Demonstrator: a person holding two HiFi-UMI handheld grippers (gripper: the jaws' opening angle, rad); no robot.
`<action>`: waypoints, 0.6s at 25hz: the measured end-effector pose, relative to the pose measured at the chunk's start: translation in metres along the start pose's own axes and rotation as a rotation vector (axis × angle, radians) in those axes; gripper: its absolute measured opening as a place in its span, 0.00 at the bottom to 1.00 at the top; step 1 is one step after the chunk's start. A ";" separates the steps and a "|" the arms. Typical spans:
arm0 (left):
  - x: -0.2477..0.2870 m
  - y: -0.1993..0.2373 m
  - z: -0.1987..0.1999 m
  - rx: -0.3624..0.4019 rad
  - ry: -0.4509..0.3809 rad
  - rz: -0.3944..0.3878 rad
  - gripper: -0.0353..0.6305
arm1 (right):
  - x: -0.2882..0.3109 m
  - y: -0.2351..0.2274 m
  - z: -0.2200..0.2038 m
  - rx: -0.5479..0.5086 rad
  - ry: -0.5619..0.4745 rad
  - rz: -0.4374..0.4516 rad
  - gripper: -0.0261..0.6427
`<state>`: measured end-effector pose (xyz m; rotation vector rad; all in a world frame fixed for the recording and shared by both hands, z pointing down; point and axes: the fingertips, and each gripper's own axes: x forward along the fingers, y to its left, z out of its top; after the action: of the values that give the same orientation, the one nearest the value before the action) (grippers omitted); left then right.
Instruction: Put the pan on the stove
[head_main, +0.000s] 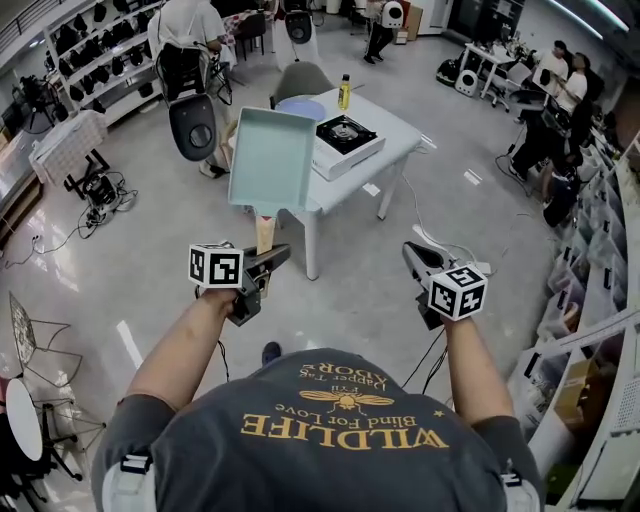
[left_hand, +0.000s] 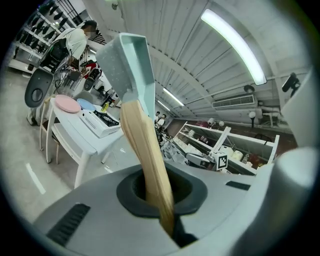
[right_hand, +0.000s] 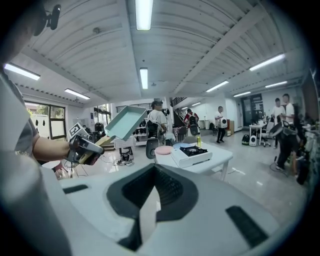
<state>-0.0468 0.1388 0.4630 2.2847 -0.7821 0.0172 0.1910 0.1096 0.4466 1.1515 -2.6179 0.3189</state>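
The pan (head_main: 270, 158) is a pale teal rectangular pan with a wooden handle (head_main: 264, 235). It hangs in the air, tilted up, in front of the white table (head_main: 400, 130). My left gripper (head_main: 268, 258) is shut on the end of that handle. In the left gripper view the handle (left_hand: 150, 160) rises from the jaws to the pan (left_hand: 127, 60). The stove (head_main: 345, 135), a white portable burner with a black top, sits on the table beyond the pan. My right gripper (head_main: 412, 252) is held at the right, shut and empty. It looks at the pan (right_hand: 122, 121) and the stove (right_hand: 191, 150).
On the table stand a bluish plate (head_main: 300, 108), a pink plate (right_hand: 163, 150) and a yellow bottle (head_main: 344, 92). Chairs (head_main: 193, 125) stand at the table's far side. Several people are at the room's edges. Shelving (head_main: 100, 50) lines the left wall, and cables (head_main: 70, 235) lie on the floor.
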 end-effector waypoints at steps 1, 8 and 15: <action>-0.003 0.017 0.012 -0.002 0.005 -0.011 0.05 | 0.017 0.002 0.008 0.002 -0.002 -0.012 0.04; -0.026 0.124 0.103 0.027 0.076 -0.058 0.06 | 0.135 0.024 0.081 -0.003 -0.029 -0.059 0.04; -0.025 0.193 0.157 0.071 0.133 -0.098 0.06 | 0.222 0.017 0.118 -0.001 -0.024 -0.076 0.04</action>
<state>-0.2032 -0.0562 0.4608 2.3596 -0.6098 0.1524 0.0163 -0.0679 0.4058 1.2576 -2.5862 0.2898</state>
